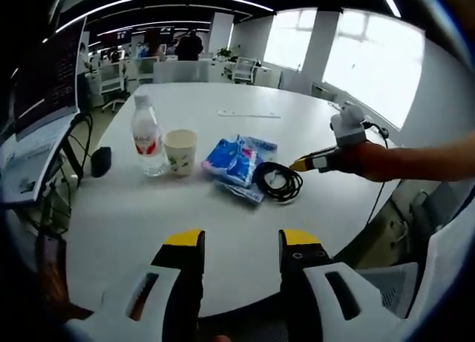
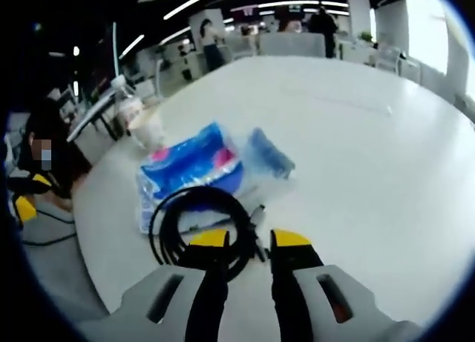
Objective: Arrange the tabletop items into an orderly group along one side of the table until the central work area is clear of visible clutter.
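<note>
Left gripper view, taken against the coiled black cable (image 1: pixel 278 182) as landmark. Nearest: left gripper (image 1: pixel 243 238), yellow-tipped jaws parted and released, nothing between them, hovering over bare white table (image 1: pixel 133 223) well short of the cable. Just behind and left of the cable: blue plastic packets (image 1: pixel 234 162), touching or overlapping the coil's edge. Further left of the packets: paper cup (image 1: pixel 179 150), upright, with a clear water bottle (image 1: pixel 147 136) standing just beside it, red label, white cap. Well left of the bottle, near the table edge: small dark object (image 1: pixel 100 161), possibly a mouse, too small to confirm. Right of the cable: right gripper (image 1: pixel 303 164) reaching in on a person's sleeve, yellow tip close to the coil. Far beyond the cable: thin flat strip (image 1: pixel 249 113) lying on the table.

Right gripper view. Right gripper (image 2: pixel 250 238) directly at the near rim of the cable (image 2: pixel 194 225), jaws released with a narrow gap; left jaw appears to overlap the coil, contact not certain owing to blur. Behind the cable: packets (image 2: pixel 194 166), touching it. Beyond the packets: cup (image 2: pixel 148 127) and bottle (image 2: pixel 126 99), blurred. All items grouped toward one side; table (image 2: pixel 356 156) bare beside the cable.
</note>
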Demonstrator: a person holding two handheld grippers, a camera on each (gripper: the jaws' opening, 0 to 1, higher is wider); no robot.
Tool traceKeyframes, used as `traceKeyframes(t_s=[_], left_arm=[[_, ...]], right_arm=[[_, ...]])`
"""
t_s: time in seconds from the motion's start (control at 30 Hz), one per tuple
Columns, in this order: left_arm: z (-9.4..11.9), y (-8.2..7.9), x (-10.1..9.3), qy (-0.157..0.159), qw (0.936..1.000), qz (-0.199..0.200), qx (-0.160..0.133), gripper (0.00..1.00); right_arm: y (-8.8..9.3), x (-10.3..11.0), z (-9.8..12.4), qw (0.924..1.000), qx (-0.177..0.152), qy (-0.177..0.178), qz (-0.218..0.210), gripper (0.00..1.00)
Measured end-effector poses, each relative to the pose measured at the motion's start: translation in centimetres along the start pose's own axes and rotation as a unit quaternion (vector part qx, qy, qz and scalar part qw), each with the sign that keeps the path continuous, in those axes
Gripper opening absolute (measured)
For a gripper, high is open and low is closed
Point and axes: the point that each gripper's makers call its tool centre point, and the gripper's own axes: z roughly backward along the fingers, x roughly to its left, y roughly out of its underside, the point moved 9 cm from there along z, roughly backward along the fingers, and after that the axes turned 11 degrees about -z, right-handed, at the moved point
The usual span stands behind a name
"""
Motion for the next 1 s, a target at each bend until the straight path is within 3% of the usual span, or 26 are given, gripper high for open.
traceKeyframes(t_s=[0.2,0.47,0.8,1.0], left_arm=[[0.1,0.4,0.8,-0.012,0.9997,-0.016,0.016,0.39],[0.1,-0.8,1.9,-0.026,0.9996,-0.007,0.011,0.39],[-0.3,-1.2,1.7,-0.023,0.9997,-0.006,0.01,0.39],[-0.3,-2.2,1.7,-0.018,0.9998,0.005,-0.001,0.39]], right_arm=[[-0.1,-0.6,-1.4,0.9984,0.022,-0.014,0.05,0.21],[0.2,0.0,-2.2,0.9951,0.036,-0.022,0.09,0.2],[0.8,0.0,-2.7,0.9944,0.046,-0.023,0.093,0.18],[0.6,-0.3,-2.4,0.9965,0.028,-0.022,0.075,0.11]])
